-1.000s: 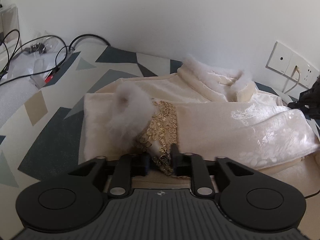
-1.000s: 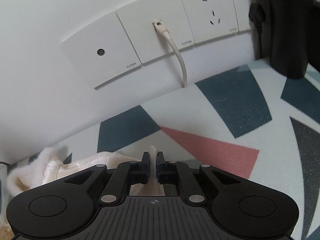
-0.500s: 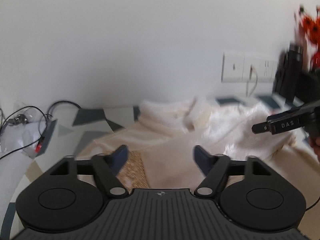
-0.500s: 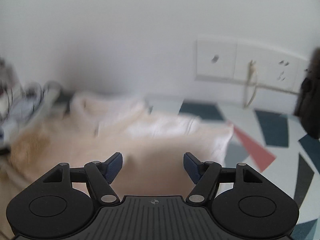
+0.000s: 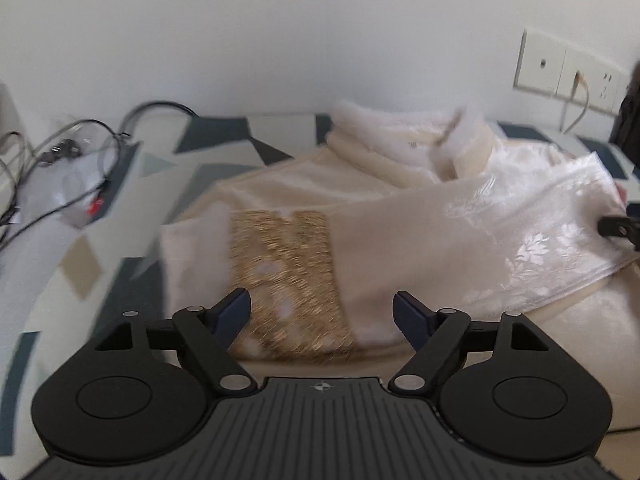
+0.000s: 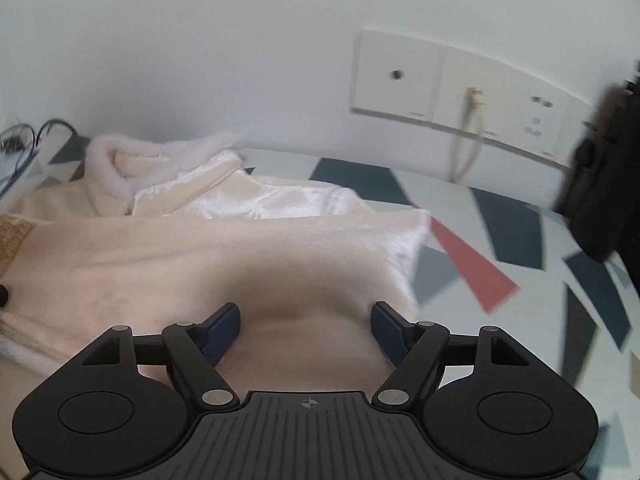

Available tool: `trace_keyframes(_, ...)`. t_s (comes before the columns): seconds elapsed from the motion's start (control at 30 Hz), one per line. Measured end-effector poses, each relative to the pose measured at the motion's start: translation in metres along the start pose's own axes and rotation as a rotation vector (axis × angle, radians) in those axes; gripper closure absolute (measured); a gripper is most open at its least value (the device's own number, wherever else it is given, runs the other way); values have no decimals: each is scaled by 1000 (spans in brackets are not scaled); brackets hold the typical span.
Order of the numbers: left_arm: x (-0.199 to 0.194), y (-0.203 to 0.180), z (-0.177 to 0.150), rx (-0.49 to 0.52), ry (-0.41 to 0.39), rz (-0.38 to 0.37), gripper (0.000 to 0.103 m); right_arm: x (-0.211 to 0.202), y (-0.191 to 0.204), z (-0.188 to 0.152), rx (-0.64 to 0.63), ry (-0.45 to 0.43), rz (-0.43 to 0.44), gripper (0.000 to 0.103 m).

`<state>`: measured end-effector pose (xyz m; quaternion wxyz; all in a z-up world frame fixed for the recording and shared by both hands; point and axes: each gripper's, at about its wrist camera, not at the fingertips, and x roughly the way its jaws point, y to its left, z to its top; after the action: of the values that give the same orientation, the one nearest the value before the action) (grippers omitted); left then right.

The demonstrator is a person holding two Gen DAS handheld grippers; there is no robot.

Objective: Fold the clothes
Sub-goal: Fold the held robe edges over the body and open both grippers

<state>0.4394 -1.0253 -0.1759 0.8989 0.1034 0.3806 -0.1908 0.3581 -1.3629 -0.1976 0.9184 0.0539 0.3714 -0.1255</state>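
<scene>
A cream garment [image 5: 400, 216] with a fluffy white collar [image 5: 404, 120] lies on the patterned table. One sleeve is folded across its body, with gold embroidery [image 5: 288, 272] near the cuff. My left gripper [image 5: 322, 312] is open, just above and in front of the embroidered cuff, holding nothing. In the right wrist view the same garment [image 6: 208, 256] fills the lower left, its collar [image 6: 120, 160] at the back. My right gripper [image 6: 306, 326] is open over the sleeve's right part, nothing between its fingers. Its tip [image 5: 618, 228] shows at the left view's right edge.
Black cables [image 5: 72, 148] and a white wrapper lie at the table's left. Wall sockets [image 6: 452, 88] with a plugged white cable [image 6: 468, 136] sit behind the garment. A dark object [image 6: 604, 168] stands at the right. The table [image 6: 500, 264] has blue, red and grey shapes.
Both grippers were shut on the garment a second ago, left on the embroidered cuff, right on an edge. Both have let go, opened and pulled back; the sleeve now lies flat.
</scene>
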Motion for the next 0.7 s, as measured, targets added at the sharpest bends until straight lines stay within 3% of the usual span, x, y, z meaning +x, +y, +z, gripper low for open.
trace_keyframes(0.07,-16,11,-15,-27,-1,7,11,-22,-12,-10,24,-10,20,29)
trace_keyframes(0.2,-43,29,-45,-78,18,36,11,-32,-34,-42,-5,68,27,29)
trace_keyframes(0.3,-51,30,-64,-123,64,110,11,-29,-52,-54,117,99,25,30)
trace_keyframes(0.4,-61,28,-77,-152,82,127,10,-41,-50,-56,172,79,43,29)
trace_keyframes(0.53,-74,25,-93,-166,112,149,10,-67,-39,-67,223,53,97,17)
trace_keyframes(0.63,-85,34,-108,-189,144,121,10,-91,-31,-79,277,29,118,3)
trace_keyframes(0.7,-94,38,-121,-199,172,86,10,-110,-26,-92,315,4,97,1)
